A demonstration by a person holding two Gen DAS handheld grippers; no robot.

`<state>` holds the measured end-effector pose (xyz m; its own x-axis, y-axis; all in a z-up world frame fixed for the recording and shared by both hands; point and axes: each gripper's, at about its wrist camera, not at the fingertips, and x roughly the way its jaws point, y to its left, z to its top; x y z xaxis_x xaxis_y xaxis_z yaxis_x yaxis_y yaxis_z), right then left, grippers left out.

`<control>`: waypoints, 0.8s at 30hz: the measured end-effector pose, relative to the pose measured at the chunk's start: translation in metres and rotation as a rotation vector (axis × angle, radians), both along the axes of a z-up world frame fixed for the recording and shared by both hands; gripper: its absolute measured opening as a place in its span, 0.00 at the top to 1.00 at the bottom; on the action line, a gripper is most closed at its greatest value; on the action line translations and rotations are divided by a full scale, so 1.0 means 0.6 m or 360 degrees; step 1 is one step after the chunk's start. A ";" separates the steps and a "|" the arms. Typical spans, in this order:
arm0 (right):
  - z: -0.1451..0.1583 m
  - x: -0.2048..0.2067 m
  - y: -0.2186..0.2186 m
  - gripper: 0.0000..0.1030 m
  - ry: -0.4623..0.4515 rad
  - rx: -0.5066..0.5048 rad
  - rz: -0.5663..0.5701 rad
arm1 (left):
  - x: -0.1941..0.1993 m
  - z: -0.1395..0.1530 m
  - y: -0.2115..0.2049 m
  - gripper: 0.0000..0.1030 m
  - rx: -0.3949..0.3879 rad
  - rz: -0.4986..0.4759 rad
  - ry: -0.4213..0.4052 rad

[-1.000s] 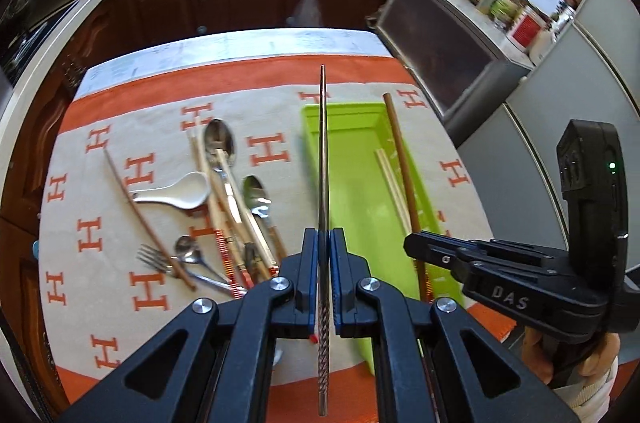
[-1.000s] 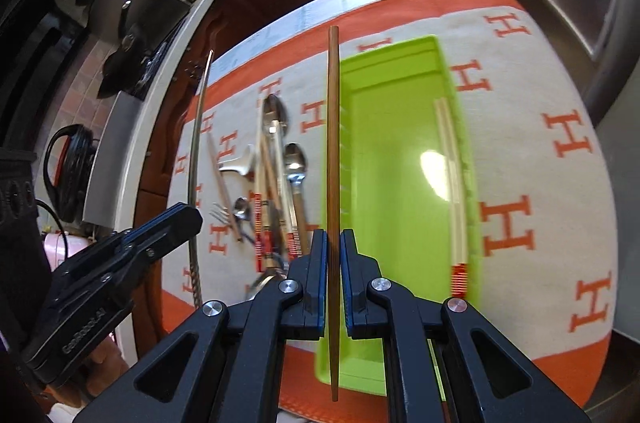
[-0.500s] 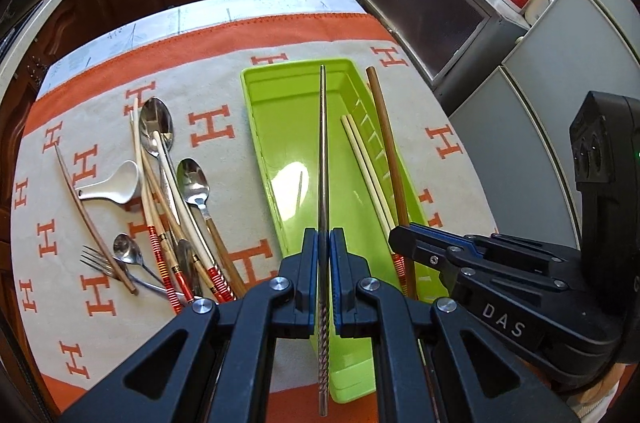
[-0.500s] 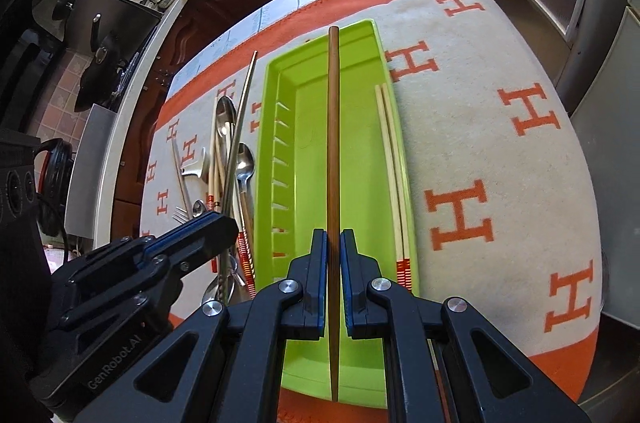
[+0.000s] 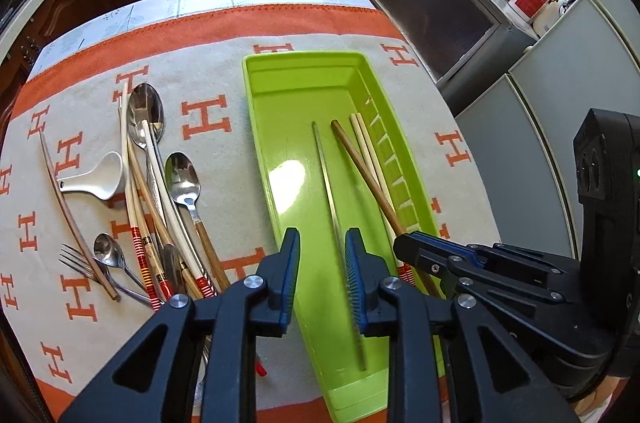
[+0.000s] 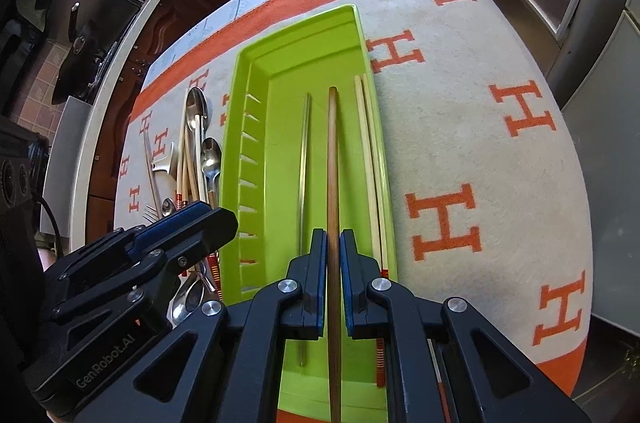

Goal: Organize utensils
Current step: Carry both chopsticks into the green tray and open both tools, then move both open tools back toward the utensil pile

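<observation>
An orange-bordered cloth (image 5: 224, 63) printed with orange H marks covers the table, and on it a long lime-green tray (image 5: 304, 91) runs away from both cameras. In the left wrist view the left gripper (image 5: 322, 255) hangs over the near end of the tray with its blue-padded jaws spread apart and holding nothing; the metal chopstick (image 5: 326, 179) lies flat on the tray floor beneath the gap, nearer the right-hand pad, its grooved end passing under that pad. In the right wrist view the right gripper (image 6: 333, 251) has its jaws drawn close about the brown wooden chopstick (image 6: 333, 159), the pads touching or all but touching its sides; the stick runs forward over the tray floor, and from the left wrist view its far tip lies in the tray beside the metal one. Against the tray's right wall rests a pale pair of chopsticks (image 5: 366, 147) with red-striped ends, just beside the brown stick. The tray's ribbed side wall (image 6: 248, 175) stands between the left gripper's body and the sticks in the right wrist view. On the cloth left of the tray lies a loose heap of utensils: a large spoon (image 5: 146, 115), a smaller spoon (image 5: 183, 179), a white soup spoon (image 5: 96, 175), a small fork (image 5: 78, 261), a thin dark stick (image 5: 64, 199) and several striped chopsticks (image 5: 140, 247), all well apart from either gripper's jaws.
</observation>
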<state>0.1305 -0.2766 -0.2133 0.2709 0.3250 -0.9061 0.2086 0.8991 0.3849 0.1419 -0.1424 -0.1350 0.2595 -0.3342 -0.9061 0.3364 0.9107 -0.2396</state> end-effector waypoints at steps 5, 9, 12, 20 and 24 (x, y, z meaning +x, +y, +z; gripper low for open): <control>0.002 -0.003 -0.003 0.93 -0.0005 0.0005 -0.0016 | -0.008 0.009 0.008 0.79 0.0024 -0.0003 -0.0035; 0.006 -0.006 -0.004 0.90 -0.0011 0.0009 -0.0022 | -0.022 0.020 0.018 0.77 0.0053 -0.0003 -0.0068; 0.008 -0.009 -0.002 0.85 -0.0015 0.0008 -0.0023 | -0.030 0.027 0.027 0.75 0.0073 0.0005 -0.0095; 0.021 -0.021 0.006 0.81 -0.0031 -0.0013 -0.0008 | -0.046 0.044 0.067 0.70 0.0104 0.0070 -0.0149; 0.025 -0.028 0.011 0.80 -0.0025 -0.0032 0.0007 | -0.052 0.047 0.089 0.66 0.0111 0.0104 -0.0158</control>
